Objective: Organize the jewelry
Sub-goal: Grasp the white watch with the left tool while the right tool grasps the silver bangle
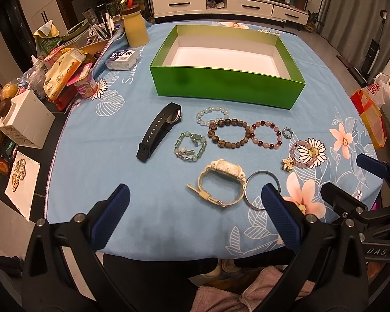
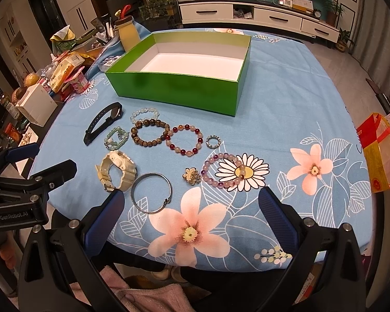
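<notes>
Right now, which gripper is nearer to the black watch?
Left. The left gripper hangs open at the near table edge, facing the black watch. The right gripper is open further to the right, by the purple bracelet.

Warm dim indoor light, soft shadows; centre sharp, strong fisheye bend + dark vignette at edges.

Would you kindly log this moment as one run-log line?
phase: start | left gripper: open, empty | right gripper: open, empty | green box: empty | white watch, silver bangle: on tablecloth, nearest grippers
</notes>
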`<act>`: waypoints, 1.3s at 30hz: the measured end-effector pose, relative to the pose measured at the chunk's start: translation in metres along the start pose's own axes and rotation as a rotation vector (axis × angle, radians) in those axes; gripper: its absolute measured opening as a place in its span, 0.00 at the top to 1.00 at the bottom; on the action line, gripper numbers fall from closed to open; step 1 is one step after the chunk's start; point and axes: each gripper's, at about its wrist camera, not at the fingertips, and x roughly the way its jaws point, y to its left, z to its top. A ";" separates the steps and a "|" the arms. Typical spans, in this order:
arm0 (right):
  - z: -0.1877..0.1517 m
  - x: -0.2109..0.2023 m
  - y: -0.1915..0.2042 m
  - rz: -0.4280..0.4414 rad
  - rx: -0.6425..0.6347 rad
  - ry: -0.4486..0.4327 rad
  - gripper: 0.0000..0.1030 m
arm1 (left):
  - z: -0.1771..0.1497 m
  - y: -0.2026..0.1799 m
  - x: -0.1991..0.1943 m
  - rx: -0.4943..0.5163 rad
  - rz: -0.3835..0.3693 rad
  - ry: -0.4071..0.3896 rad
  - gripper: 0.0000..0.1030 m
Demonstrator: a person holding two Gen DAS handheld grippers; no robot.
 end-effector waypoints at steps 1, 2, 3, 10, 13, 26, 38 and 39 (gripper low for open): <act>0.000 -0.001 -0.001 0.014 0.006 -0.002 0.01 | 0.000 0.001 0.000 -0.004 -0.008 -0.002 0.02; 0.001 -0.002 -0.002 0.028 0.015 -0.003 0.01 | 0.000 0.003 -0.001 -0.011 -0.016 -0.003 0.02; 0.001 -0.003 -0.005 0.048 0.032 -0.006 0.01 | 0.001 0.005 -0.001 -0.021 -0.025 -0.007 0.02; -0.001 -0.003 -0.012 0.105 0.064 -0.021 0.01 | 0.001 0.028 0.012 -0.121 -0.065 -0.001 0.02; -0.006 0.002 -0.010 0.123 0.044 -0.021 0.01 | -0.005 0.038 0.026 -0.159 -0.074 0.025 0.02; -0.033 0.053 0.008 0.150 -0.037 0.090 0.50 | -0.030 0.041 0.067 -0.109 -0.047 0.068 0.02; -0.030 0.078 0.019 0.072 -0.112 0.060 0.73 | -0.012 0.019 0.081 -0.003 -0.038 0.014 0.21; -0.029 0.079 0.021 0.065 -0.123 0.054 0.75 | -0.011 0.017 0.084 0.012 -0.036 0.016 0.28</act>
